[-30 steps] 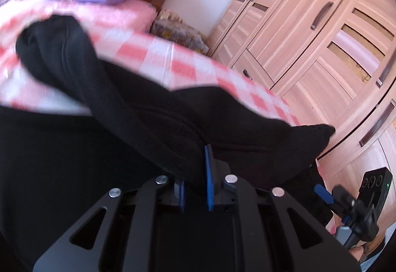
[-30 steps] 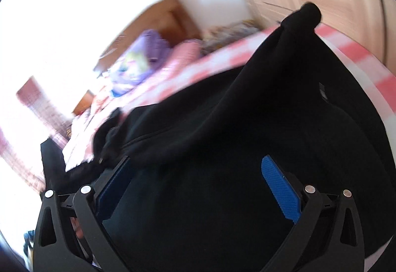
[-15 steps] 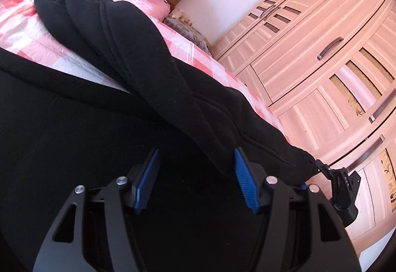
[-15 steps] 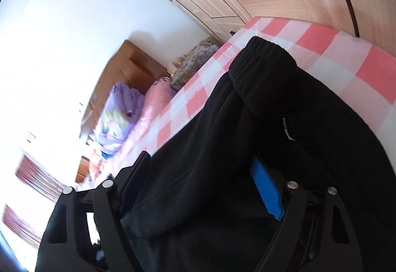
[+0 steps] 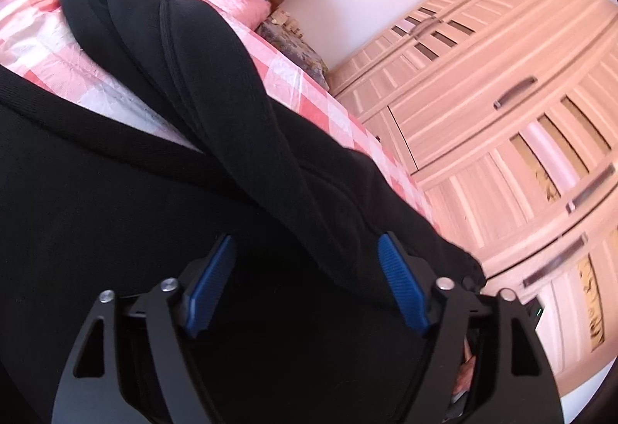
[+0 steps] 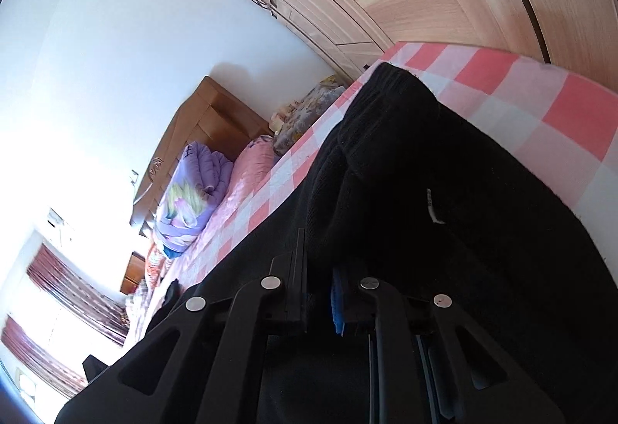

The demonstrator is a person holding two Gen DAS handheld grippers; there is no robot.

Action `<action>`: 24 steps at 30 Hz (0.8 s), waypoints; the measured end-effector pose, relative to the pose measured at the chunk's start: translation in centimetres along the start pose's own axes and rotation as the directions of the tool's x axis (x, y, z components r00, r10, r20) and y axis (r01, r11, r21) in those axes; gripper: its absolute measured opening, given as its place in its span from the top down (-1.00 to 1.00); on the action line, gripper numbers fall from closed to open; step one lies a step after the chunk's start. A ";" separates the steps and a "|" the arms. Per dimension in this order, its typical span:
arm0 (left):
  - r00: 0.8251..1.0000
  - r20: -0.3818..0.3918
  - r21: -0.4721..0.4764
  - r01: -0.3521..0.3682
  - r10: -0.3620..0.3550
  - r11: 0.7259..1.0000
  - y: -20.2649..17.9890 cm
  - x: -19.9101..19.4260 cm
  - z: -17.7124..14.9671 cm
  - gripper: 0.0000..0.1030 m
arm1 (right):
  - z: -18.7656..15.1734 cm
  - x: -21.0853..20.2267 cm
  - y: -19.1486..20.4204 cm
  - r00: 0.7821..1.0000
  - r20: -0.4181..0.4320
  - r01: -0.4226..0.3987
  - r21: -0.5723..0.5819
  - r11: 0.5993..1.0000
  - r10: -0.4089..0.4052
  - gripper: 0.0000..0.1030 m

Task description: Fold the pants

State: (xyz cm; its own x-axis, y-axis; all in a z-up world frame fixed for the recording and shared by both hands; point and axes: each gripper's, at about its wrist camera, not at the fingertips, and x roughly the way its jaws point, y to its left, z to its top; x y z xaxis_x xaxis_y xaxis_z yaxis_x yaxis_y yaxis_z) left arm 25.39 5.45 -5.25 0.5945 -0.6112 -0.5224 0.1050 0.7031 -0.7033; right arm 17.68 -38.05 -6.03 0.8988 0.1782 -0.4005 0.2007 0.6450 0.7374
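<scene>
On the pink-checked bed [image 5: 305, 92], my black pants [image 5: 216, 115] lie spread, one leg draped diagonally, L gripper [image 5: 309, 285] spread wide over fabric (nothing pinched), R gripper [image 6: 318, 292] clamped on pants' edge, wardrobe [image 5: 502, 122] beyond.

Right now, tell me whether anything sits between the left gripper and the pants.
Nothing visible does. The left gripper is open right over the black pants, its blue pads wide apart with only that fabric in front of them. A folded-over leg lies across the checkered bedspread ahead.
</scene>
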 end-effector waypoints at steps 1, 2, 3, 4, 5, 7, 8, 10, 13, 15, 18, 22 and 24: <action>1.000 -0.004 -0.014 0.005 -0.005 1.000 -0.1 0.2 0.5 -0.55 | 0.0 0.0 0.0 1.000 0.001 -0.007 0.001 1.000 0.007 0.67; 1.000 -0.006 -0.025 0.002 -0.002 1.000 -0.3 0.4 0.9 -0.54 | 0.0 -0.1 0.0 1.000 0.002 -0.011 -0.002 1.000 0.011 0.67; 1.000 -0.011 -0.028 -0.013 0.013 1.000 -0.5 0.7 1.5 -0.41 | 0.0 -0.2 0.2 1.000 0.004 -0.014 -0.005 1.000 0.014 0.67; 1.000 -0.016 -0.026 -0.015 0.014 1.000 -0.7 1.0 1.9 -0.19 | 0.1 -0.3 0.4 1.000 0.006 -0.024 -0.005 1.000 0.024 0.67; 1.000 -0.026 -0.020 -0.005 0.004 1.000 -1.0 1.3 2.4 0.64 | 0.3 -0.5 0.6 0.999 0.006 -0.040 -0.006 0.999 0.040 0.68; 1.000 -0.028 0.000 -0.015 0.015 1.000 -1.8 1.2 3.2 0.84 | 1.0 -0.8 1.5 0.998 0.001 -0.068 -0.033 0.997 0.068 0.68; 1.000 0.006 0.043 -0.015 0.014 0.999 -3.0 0.4 3.9 0.84 | 1.4 -0.9 2.0 0.997 0.000 -0.075 -0.051 0.996 0.075 0.68; 0.998 0.060 0.152 -0.032 0.023 0.988 -6.0 -1.4 5.5 0.84 | 2.9 -1.7 3.8 0.995 0.000 -0.099 -0.102 0.990 0.100 0.68; 0.997 0.070 0.166 0.025 -0.037 0.986 -8.6 -4.2 8.1 0.84 | 5.2 -3.4 5.4 0.984 -0.006 -0.177 -0.110 0.978 0.177 0.68; 0.997 0.052 0.181 0.052 -0.063 0.982 -9.7 -5.8 9.0 0.83 | 6.0 -4.7 6.3 0.979 -0.010 -0.202 -0.131 0.970 0.203 0.68; 0.997 0.015 0.206 0.075 -0.079 0.976 -10.2 -8.0 8.0 0.83 | 5.4 -7.4 6.6 0.973 -0.032 -0.229 -0.175 0.958 0.227 0.68; 0.998 0.006 0.304 0.054 -0.058 0.951 -9.1 -11.0 2.3 0.82 | 1.6 -11.1 3.2 0.971 -0.081 -0.238 -0.191 0.952 0.226 0.68; 0.999 -0.010 0.343 0.033 -0.032 0.939 -7.6 -11.7 -1.4 0.81 | -0.9 -11.6 0.6 0.976 -0.124 -0.199 -0.176 0.964 0.179 0.68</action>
State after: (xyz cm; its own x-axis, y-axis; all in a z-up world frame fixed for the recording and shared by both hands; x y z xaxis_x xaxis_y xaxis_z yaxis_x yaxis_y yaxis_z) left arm 16.49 6.75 5.51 0.5831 -0.6367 -0.5046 0.3916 0.7645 -0.5120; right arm 7.07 -39.10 -1.43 0.8647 0.3819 -0.3264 -0.0546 0.7173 0.6946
